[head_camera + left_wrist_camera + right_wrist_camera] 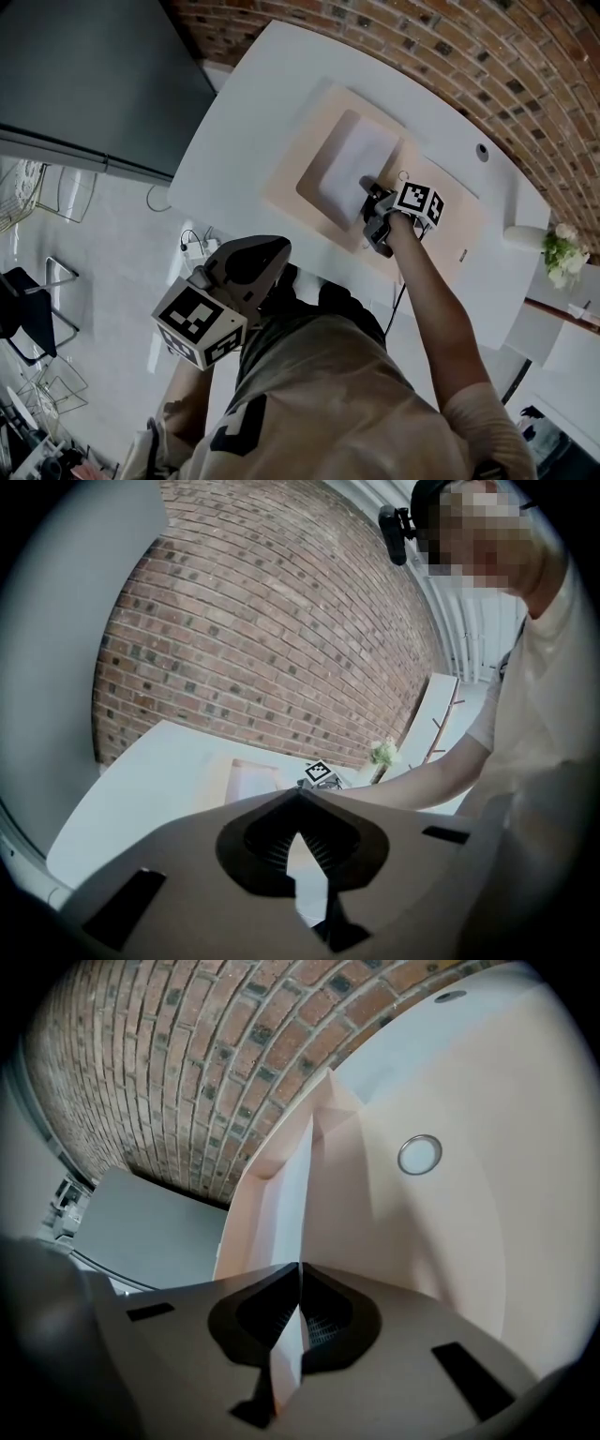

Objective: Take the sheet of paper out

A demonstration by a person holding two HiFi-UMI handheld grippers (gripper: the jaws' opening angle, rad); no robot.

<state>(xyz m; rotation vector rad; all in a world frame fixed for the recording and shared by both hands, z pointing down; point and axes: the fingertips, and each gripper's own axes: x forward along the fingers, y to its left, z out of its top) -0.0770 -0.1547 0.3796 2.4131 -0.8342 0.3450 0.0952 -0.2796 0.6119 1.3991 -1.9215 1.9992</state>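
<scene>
A white sheet of paper (352,161) lies in a shallow pale pink tray (319,183) on a peach mat (450,234) on the white table (234,122). My right gripper (368,190) is at the sheet's near right edge. In the right gripper view the gripper (300,1274) is shut on the sheet (292,1194), whose edge rises between the pads and stands up from the tray (246,1190). My left gripper (279,247) hangs low by the person's body, off the table's near edge. Its tips (300,794) meet with nothing between them.
A small metal ring (403,175) lies on the mat right of the tray. A round cable hole (482,150) sits in the table near the brick wall (441,47). A vase of flowers (561,253) stands at the far right. A grey cabinet (84,75) is at the left.
</scene>
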